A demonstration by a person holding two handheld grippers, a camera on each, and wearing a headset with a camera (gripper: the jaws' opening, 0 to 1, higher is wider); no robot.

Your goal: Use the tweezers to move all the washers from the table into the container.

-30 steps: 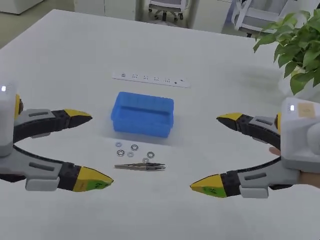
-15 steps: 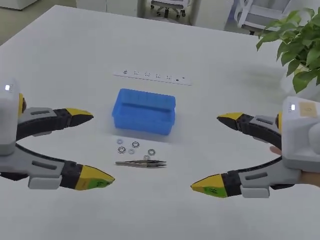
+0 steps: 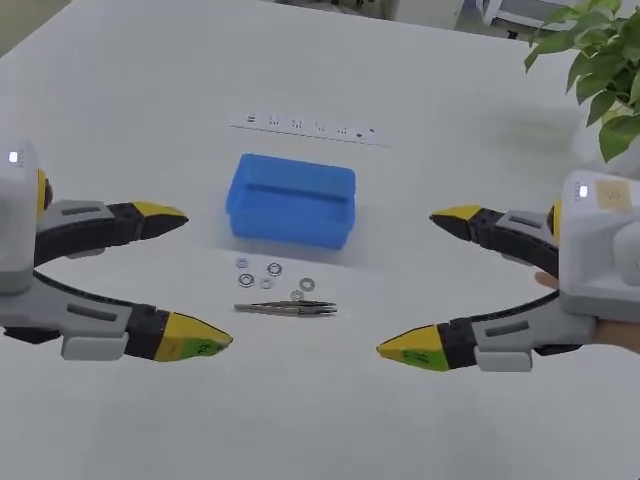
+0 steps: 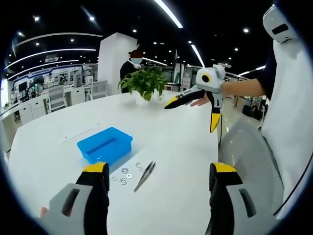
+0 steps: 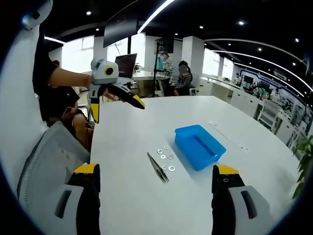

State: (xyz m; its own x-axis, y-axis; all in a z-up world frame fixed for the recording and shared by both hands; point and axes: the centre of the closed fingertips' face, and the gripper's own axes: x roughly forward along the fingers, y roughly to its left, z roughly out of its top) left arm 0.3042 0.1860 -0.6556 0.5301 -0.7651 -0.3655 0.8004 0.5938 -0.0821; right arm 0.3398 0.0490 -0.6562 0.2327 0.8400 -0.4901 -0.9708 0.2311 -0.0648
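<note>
Nothing has shifted but the headset's view; left gripper (image 3: 207,278) and right gripper (image 3: 406,283) hang wide open, empty. Tweezers (image 3: 285,308) lie untouched between them, washers (image 3: 272,275) at their twelve o'clock, short of the container (image 3: 290,228). Grasping the tweezers looks like the next move.

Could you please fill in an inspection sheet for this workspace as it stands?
Surface: white table.
Job's things: blue container, open-topped, nothing visible inside; several washers loose on the table in front of it; tweezers lying flat on the near side of the washers.
Clutter: narrow strip beyond the container.
Grippers: left gripper and right gripper both open, holding nothing, on either side of the washers.
Cables: nothing seen.
Surroundings: green plant at the table's far right; grey chair beside the table.
</note>
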